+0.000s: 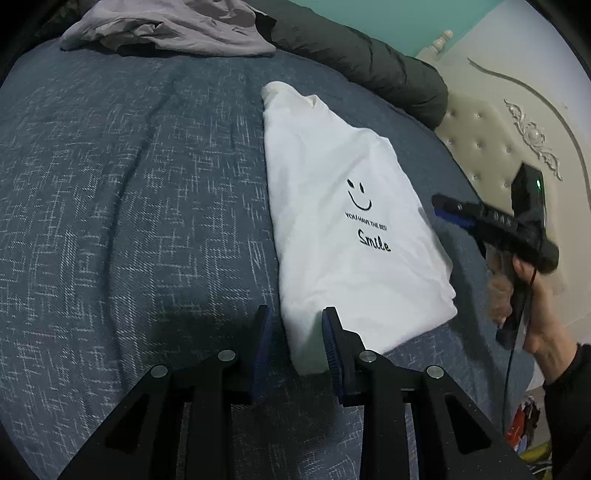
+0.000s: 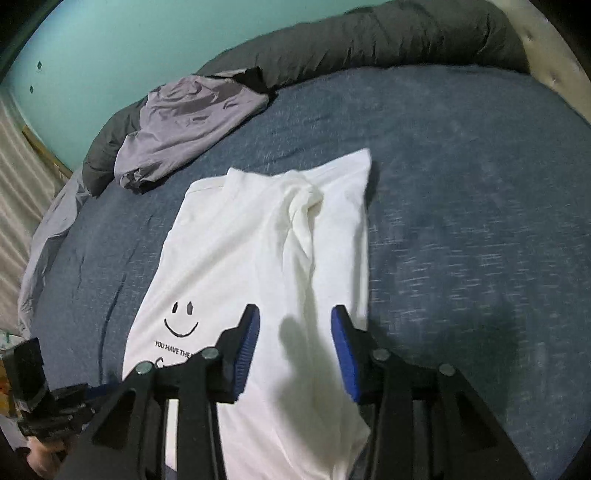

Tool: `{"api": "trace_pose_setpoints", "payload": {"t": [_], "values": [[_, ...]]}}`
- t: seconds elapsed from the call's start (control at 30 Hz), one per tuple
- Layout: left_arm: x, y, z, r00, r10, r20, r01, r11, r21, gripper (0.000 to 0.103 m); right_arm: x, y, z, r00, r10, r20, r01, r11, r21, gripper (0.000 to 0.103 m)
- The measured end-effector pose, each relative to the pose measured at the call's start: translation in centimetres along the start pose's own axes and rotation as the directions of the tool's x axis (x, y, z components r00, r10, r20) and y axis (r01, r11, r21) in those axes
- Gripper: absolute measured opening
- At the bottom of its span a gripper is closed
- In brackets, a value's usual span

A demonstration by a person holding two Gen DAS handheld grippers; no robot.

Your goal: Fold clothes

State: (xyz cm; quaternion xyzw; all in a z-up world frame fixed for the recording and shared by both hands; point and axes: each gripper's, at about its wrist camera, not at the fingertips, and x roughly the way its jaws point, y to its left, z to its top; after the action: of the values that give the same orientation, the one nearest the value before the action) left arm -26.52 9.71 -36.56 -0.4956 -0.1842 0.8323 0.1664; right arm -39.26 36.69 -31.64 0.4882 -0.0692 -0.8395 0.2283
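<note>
A white T-shirt (image 1: 343, 229) with a smiley face and the word "Smile" lies folded into a long strip on the blue bedspread (image 1: 129, 184). Its near corner sits between the fingers of my left gripper (image 1: 297, 332). The right pad is against the cloth and the left pad stands clear of it, with bedspread showing in the gap. In the right wrist view the same shirt (image 2: 258, 240) lies under my right gripper (image 2: 295, 332), which is open with its blue pads (image 2: 345, 354) apart above the folded side. Seen from the left wrist, the right gripper (image 1: 441, 206) hovers at the shirt's right edge, held by a hand (image 1: 543, 325).
A crumpled lilac garment (image 1: 173, 29) lies at the far side of the bed, also in the right wrist view (image 2: 184, 118). A rolled dark grey duvet (image 1: 369, 62) runs along the back. A cream tufted headboard (image 1: 498, 140) bounds the right. Open bedspread (image 2: 461, 221) spreads right of the shirt.
</note>
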Motion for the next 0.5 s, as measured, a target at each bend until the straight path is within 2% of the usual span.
{"api": "trace_pose_setpoints", "payload": {"t": [0.07, 0.17, 0.3, 0.37, 0.5], "values": [[0.1, -0.1, -0.1, 1.0, 0.005, -0.001, -0.005, 1.0, 0.0, 0.03, 0.4, -0.1, -0.3, 1.0, 0.0, -0.022, -0.001, 1.0, -0.005, 0.026], [0.2, -0.3, -0.3, 1.0, 0.015, -0.004, -0.015, 1.0, 0.011, 0.03, 1.3, -0.4, -0.7, 0.999, 0.011, -0.05, -0.011, 1.0, 0.01, 0.003], [0.1, -0.2, -0.3, 1.0, 0.013, -0.004, -0.013, 1.0, 0.019, 0.03, -0.3, -1.3, -1.4, 0.999, 0.038, 0.026, -0.039, 0.998, 0.054, 0.001], [0.1, -0.2, -0.4, 1.0, 0.008, -0.004, -0.008, 1.0, 0.021, 0.03, -0.7, -2.3, -1.8, 0.999, 0.024, 0.039, -0.027, 0.996, 0.087, 0.001], [0.1, -0.3, -0.3, 1.0, 0.009, -0.003, -0.008, 1.0, 0.029, 0.03, 0.3, -2.8, -2.4, 1.0, -0.004, -0.012, 0.006, 0.995, 0.104, 0.001]]}}
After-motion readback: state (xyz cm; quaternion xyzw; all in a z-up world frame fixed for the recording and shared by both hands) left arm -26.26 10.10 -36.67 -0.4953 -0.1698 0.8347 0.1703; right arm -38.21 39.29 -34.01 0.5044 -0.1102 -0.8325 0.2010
